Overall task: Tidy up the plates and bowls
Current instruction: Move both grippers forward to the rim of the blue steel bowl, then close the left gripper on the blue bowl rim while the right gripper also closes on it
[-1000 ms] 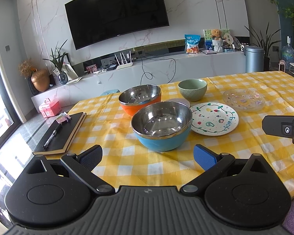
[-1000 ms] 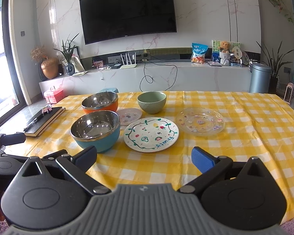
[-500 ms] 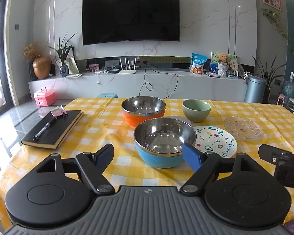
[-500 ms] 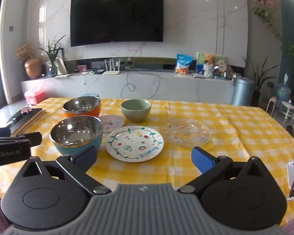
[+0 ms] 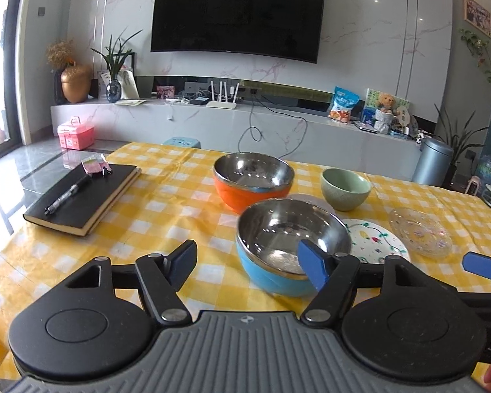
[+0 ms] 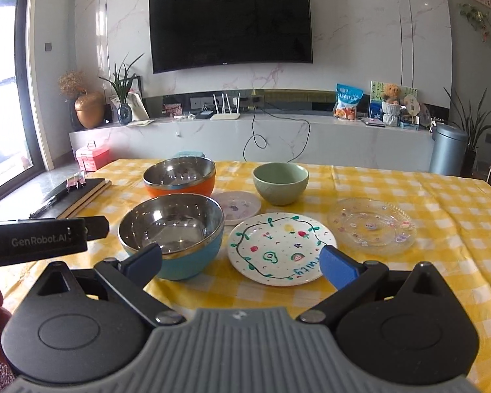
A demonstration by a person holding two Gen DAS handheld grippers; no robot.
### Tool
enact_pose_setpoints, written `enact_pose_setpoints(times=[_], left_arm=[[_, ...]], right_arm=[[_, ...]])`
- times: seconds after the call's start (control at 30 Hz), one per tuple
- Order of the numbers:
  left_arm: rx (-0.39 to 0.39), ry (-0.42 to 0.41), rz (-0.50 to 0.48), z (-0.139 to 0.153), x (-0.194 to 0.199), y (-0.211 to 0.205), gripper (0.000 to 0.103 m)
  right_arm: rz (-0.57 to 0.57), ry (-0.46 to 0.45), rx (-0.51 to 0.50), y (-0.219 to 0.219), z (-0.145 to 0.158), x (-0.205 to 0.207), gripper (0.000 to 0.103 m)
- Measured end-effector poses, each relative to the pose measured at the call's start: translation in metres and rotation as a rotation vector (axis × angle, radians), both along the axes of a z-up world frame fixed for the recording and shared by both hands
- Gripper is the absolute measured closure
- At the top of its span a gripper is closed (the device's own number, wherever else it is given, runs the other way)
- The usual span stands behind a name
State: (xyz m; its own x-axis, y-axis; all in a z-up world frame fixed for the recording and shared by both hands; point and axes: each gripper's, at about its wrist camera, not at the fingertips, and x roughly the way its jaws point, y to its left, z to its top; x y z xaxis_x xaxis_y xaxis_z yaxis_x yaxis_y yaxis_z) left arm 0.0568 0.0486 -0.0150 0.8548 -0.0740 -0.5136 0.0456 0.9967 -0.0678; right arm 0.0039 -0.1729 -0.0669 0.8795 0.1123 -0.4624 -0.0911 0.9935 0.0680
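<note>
The desk [image 6: 409, 281], covered in a yellow-and-white checked cloth, carries everything, and beyond it a dark television [image 6: 229, 19] hangs on a marble wall above a long low cabinet. On the desk's left end lies a black notebook [image 5: 81, 196] with a pen [image 5: 67, 195] resting on its cover. Nearest the cameras stands the blue bowl [image 6: 172, 235], steel-lined and upright, and just behind it the orange bowl [image 6: 180, 177], also steel-lined; the two stand close, though whether they touch cannot be told. To the right of the blue bowl lies the white painted plate [image 6: 281, 249], flat on the cloth, its left edge just beside the bowl. Farther right, apart from it, sits the clear glass plate [image 6: 371, 224]. Behind the painted plate stands the green bowl [image 6: 281, 182], and between that bowl and the two steel ones lies the small saucer [image 6: 240, 208], partly hidden by the blue bowl's rim. The left tongs [image 5: 248, 263] hover low in front of the blue bowl, their jaws closing but far apart: in the left wrist view the right pad overlaps the bowl's near rim while the left pad stands over bare cloth, and neither is seen pressing on it. The right tongs [image 6: 240, 262] hang wide, holding nothing, in front of the blue bowl and the painted plate.
</note>
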Motion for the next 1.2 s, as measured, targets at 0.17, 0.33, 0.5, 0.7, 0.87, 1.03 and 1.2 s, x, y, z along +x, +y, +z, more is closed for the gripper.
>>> enact_pose_setpoints(times=[0.17,0.33,0.5,0.7,0.87,1.03,1.2], left_arm=[[-0.032,0.071,0.027,-0.002,0.023,0.005,0.025],[-0.085,0.149,0.053,-0.005,0.045,0.012,0.036],[-0.121,0.196,0.047,-0.009,0.065,0.010,0.040],[-0.147,0.267,0.045,-0.024,0.082,0.004,0.048],[-0.147,0.296,0.071,-0.033,0.093,0.004,0.056],[-0.181,0.347,0.060,-0.043,0.101,0.001,0.062],[-0.182,0.374,0.059,-0.048,0.104,-0.001,0.070]], right_arm=[[0.012,0.030,0.011,0.004,0.004,0.026,0.004],[-0.002,0.071,0.021,0.009,0.006,0.051,0.022],[-0.002,0.119,0.055,0.014,0.002,0.075,0.035],[0.000,0.176,0.077,0.020,-0.008,0.099,0.051],[-0.001,0.225,0.121,0.020,-0.017,0.115,0.060],[-0.008,0.259,0.157,0.020,-0.025,0.124,0.076],[-0.008,0.290,0.179,0.020,-0.032,0.129,0.087]])
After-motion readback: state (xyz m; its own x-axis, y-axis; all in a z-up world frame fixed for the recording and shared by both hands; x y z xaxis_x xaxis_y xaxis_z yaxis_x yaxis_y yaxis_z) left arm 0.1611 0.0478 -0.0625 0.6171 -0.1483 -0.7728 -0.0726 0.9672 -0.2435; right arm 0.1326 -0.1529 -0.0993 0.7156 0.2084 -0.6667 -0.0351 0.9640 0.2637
